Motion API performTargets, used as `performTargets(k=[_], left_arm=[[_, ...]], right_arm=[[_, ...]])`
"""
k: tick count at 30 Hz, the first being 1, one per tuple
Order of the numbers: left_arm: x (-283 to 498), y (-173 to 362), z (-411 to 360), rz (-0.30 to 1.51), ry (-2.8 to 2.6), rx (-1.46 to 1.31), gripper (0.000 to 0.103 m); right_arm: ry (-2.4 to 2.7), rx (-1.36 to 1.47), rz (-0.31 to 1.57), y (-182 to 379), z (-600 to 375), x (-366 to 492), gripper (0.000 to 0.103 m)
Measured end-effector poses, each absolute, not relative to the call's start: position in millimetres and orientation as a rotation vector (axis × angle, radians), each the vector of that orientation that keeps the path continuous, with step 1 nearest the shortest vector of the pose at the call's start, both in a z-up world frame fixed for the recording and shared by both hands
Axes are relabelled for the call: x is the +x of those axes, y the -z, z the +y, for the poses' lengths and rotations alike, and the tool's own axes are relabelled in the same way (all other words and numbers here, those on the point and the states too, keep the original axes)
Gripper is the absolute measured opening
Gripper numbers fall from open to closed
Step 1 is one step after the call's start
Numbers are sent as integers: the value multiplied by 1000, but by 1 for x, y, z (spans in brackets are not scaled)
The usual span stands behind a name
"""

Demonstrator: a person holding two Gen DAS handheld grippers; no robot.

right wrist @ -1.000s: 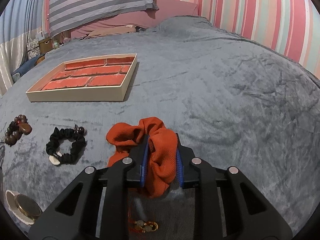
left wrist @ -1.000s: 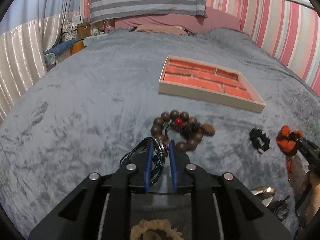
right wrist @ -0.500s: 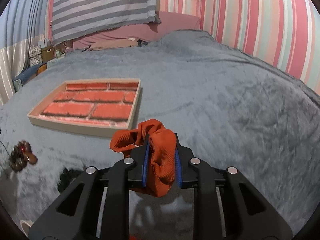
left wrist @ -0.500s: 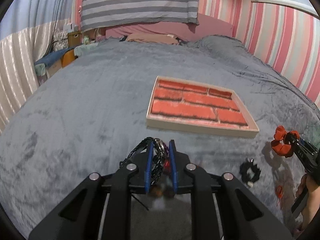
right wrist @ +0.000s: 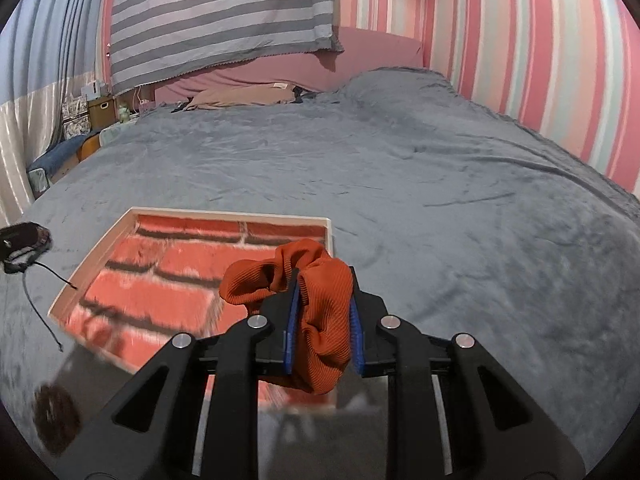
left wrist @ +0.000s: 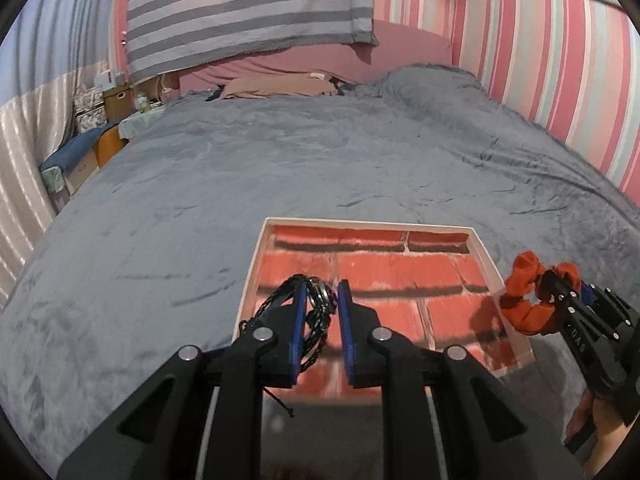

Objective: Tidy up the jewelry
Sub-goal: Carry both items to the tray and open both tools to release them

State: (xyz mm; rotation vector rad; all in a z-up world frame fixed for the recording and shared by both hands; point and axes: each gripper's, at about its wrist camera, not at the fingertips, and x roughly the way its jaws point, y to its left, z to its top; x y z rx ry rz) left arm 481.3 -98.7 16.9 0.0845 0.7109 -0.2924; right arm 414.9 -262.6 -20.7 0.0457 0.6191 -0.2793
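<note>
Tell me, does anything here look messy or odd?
Only slightly: a loose black cord trails from the bracelet in the left tongs, dangling beside the tray. The tray is empty. The scrunchie sits bunched in the right tongs.

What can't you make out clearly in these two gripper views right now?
- Left wrist view: the near edge of the tray, hidden behind the left gripper.
- Right wrist view: a dark blurred blob at lower left, unidentifiable.
- Right wrist view: the scrunchie's lower part, hidden between the fingers.

Left gripper angled downward, jaws nearly closed and clamped; right gripper likewise, a hand behind it.
</note>
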Motion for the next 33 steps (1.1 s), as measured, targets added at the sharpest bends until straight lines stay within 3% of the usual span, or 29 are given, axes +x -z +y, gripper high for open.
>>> performTargets(k=[8, 22, 31, 32, 33], left_arm=[[555, 23, -134, 753, 287, 107, 16], [622, 80, -141, 905, 269, 111, 16], [622, 85, -146, 939, 233, 157, 18], [622, 86, -144, 945, 228, 154, 25], [623, 86, -142, 951, 217, 149, 41]], right_arm=[[287, 73, 691, 56, -262, 506, 21], [312, 86, 914, 90, -270, 572, 21], [303, 63, 963, 97, -267, 579, 32], [302, 69, 965, 97, -267, 579, 36], [298, 75, 968, 97, -267, 579, 38]])
